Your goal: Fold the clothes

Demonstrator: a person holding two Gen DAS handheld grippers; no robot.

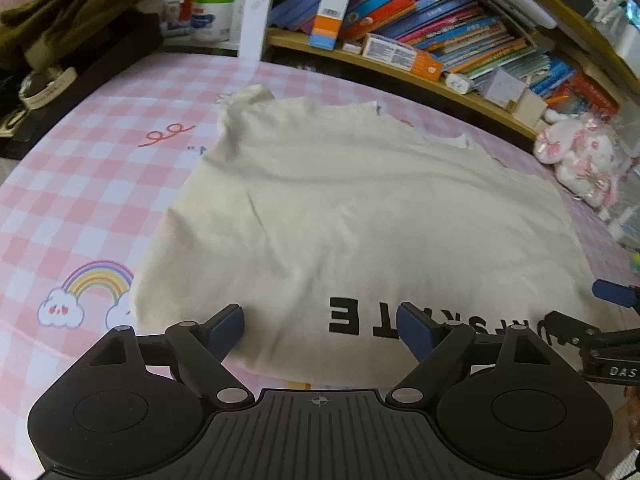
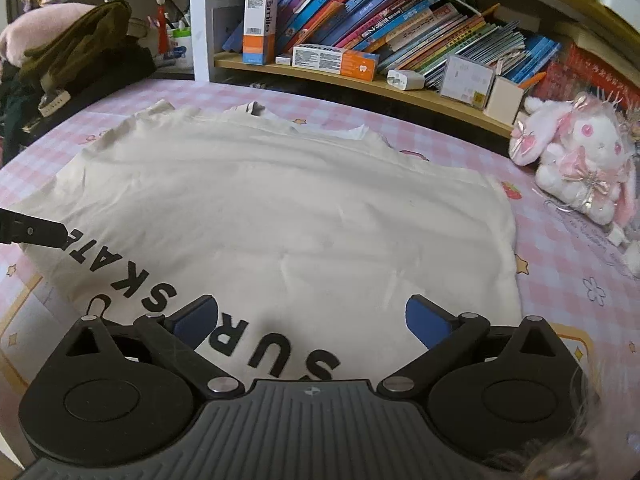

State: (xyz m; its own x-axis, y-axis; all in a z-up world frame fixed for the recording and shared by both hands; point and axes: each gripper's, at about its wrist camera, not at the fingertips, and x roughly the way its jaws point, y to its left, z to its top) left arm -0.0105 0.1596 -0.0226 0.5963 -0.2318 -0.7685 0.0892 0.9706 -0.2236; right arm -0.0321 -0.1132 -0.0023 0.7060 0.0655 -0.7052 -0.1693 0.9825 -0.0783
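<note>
With the shirt [image 1: 320, 208] spread flat on the checked sheet [image 1: 80, 184] and both grippers' [image 1: 322, 326] [image 2: 310, 320] fingers open over its near printed edge, pinching both corners level should keep any fold square.

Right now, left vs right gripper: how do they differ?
Left gripper sits at the shirt's near-left edge, over "ATE". Right gripper sits further right, over "SUR". One left finger overhangs the sheet; both right fingers are over cloth. Shared: both open, holding nothing.
</note>
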